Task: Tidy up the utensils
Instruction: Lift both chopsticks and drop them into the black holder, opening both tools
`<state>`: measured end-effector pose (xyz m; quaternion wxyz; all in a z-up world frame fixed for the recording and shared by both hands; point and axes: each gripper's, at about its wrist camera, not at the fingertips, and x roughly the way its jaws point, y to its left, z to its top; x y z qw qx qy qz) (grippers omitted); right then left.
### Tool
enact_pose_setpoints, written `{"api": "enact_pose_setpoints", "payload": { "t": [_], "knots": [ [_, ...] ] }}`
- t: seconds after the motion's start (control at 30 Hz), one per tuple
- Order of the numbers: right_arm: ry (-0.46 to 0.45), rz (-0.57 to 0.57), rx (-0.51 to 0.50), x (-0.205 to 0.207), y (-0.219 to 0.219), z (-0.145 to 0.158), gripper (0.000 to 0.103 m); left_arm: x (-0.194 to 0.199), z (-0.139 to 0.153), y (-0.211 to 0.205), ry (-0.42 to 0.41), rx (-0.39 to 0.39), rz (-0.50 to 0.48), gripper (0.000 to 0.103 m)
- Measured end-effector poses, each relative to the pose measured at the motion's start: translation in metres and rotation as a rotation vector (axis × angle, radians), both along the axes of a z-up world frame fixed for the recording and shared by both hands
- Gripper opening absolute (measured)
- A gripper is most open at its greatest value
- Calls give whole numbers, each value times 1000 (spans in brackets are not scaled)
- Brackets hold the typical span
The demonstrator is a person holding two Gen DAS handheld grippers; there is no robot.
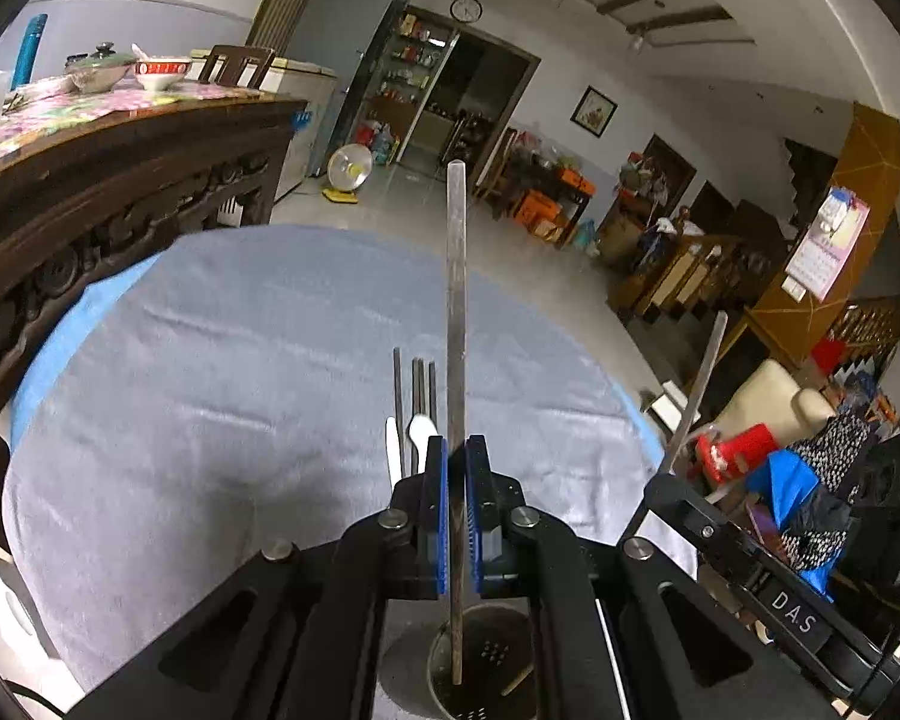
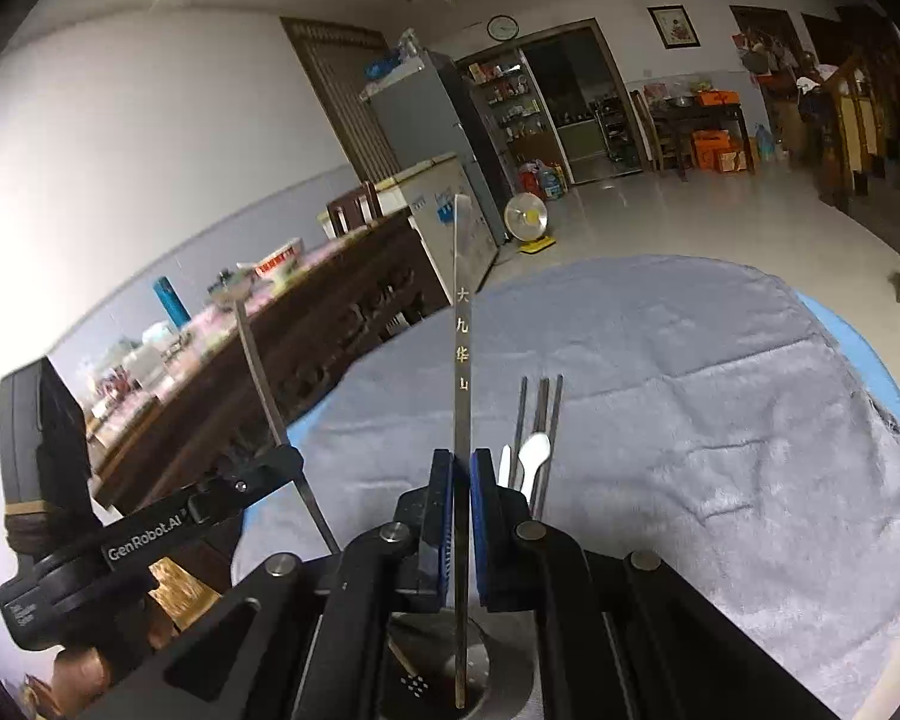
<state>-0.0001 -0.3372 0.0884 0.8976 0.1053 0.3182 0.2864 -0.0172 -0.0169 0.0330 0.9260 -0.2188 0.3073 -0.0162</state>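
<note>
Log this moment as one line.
left gripper: shut on steel chopstick | right gripper: shut on engraved steel chopstick | both tips inside perforated metal holder

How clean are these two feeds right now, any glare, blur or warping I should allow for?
Left wrist: sharp, evenly lit; fisheye bends the grey cloth edge; chopstick crisp. Right wrist: the white wall at left blows out, the dining table beneath it is soft, but the engraved chopstick reads clearly.
</note>
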Motion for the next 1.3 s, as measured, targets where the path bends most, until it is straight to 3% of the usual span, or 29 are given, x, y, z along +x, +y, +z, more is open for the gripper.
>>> {"api": "enact_pose_setpoints", "payload": {
  "t": [0.43, 1.2, 1.27, 1.3],
  "knots": [
    [-8, 2, -62, -18, 4, -30, 7, -16, -18, -24, -1, 90, -25, 6],
    [24, 27, -65, -30, 2, -37, 8, -30, -23, -32, 40, 92, -78, 6],
    [26, 28, -52, -31, -1, -35, 8, -32, -19, -30, 39, 85, -79, 9],
    [25, 29, -46, -32, -3, -33, 9, -34, -18, -29, 37, 83, -80, 15]
  ]
}}
